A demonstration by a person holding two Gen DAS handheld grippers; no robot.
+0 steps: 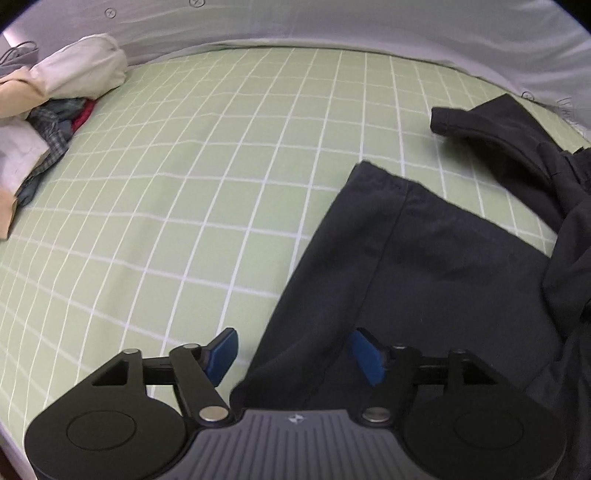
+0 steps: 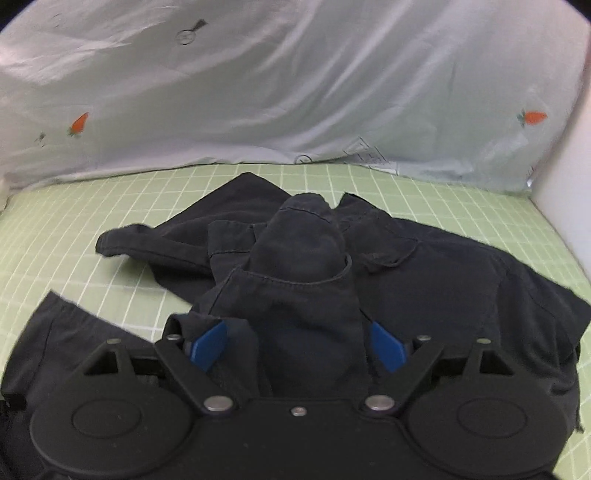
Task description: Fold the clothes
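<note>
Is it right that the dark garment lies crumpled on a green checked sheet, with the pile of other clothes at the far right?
Not quite: the pile of other clothes sits at the far left, per the left wrist view. The dark garment does lie crumpled on the green checked sheet.

The left gripper hangs above a green sheet with a white grid, its 2 blue pads spread wide. The left pad sits over bare sheet, the right pad over a dark garment spread flat from the lower middle toward the right edge; neither presses the cloth. A loose flap of that garment lies at the upper right. A heap of mixed clothes sits at the far left, against pale bedding
</note>
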